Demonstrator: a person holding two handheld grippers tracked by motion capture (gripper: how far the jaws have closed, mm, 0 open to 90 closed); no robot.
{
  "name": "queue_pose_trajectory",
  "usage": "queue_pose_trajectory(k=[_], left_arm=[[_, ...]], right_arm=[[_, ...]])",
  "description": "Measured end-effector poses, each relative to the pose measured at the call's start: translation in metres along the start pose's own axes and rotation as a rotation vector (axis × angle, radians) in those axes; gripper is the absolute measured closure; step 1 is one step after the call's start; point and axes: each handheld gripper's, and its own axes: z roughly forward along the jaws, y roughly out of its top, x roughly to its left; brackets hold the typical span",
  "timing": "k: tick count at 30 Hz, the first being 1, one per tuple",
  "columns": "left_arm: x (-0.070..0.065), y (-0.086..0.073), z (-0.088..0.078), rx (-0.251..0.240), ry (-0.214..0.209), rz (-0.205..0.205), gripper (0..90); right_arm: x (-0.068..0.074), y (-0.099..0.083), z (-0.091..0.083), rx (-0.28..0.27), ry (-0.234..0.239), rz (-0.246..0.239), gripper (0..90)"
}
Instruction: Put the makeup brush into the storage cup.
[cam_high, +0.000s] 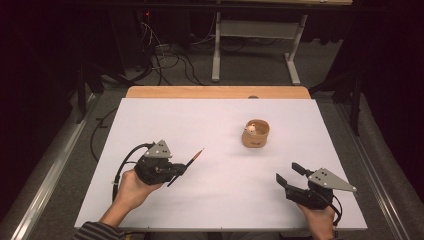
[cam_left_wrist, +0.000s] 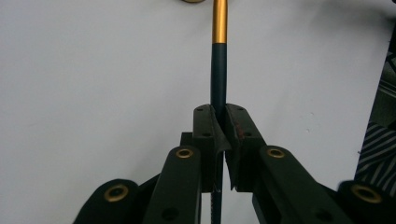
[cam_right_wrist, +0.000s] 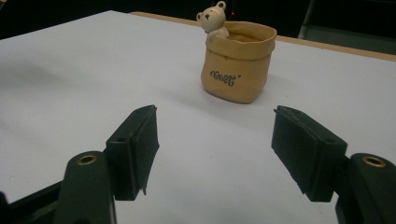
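- High view: left hand-held gripper (cam_high: 181, 170) clamps a slim dark pencil with a gold band (cam_high: 192, 161) above the white worktop (cam_high: 220, 125).
- Right hand-held gripper (cam_high: 289, 173) gapes wide, empty, near the tan bear-topped sack-shaped pot (cam_high: 255, 133).

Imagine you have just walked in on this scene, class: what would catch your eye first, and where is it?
Probably the tan sack-shaped pot with a small bear figure peeking over its rim, standing alone right of centre on the white table. Next, the slim dark pen with a gold band, clamped in the left claw near the table's left front. The right claw waits open at the right front.
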Motion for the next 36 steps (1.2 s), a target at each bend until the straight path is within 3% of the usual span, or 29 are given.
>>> queue_pose_trajectory(k=[22,36], left_arm=[[-0.02,-0.012,0.01,-0.069,-0.032,0.017,83.4],[-0.032,-0.005,0.015,-0.11,-0.015,0.075,83.4]], right_arm=[[0.004,0.003,0.001,0.01,0.027,-0.006,38.6],[0.014,0.004,0.003,0.043,0.086,-0.024,44.4]])
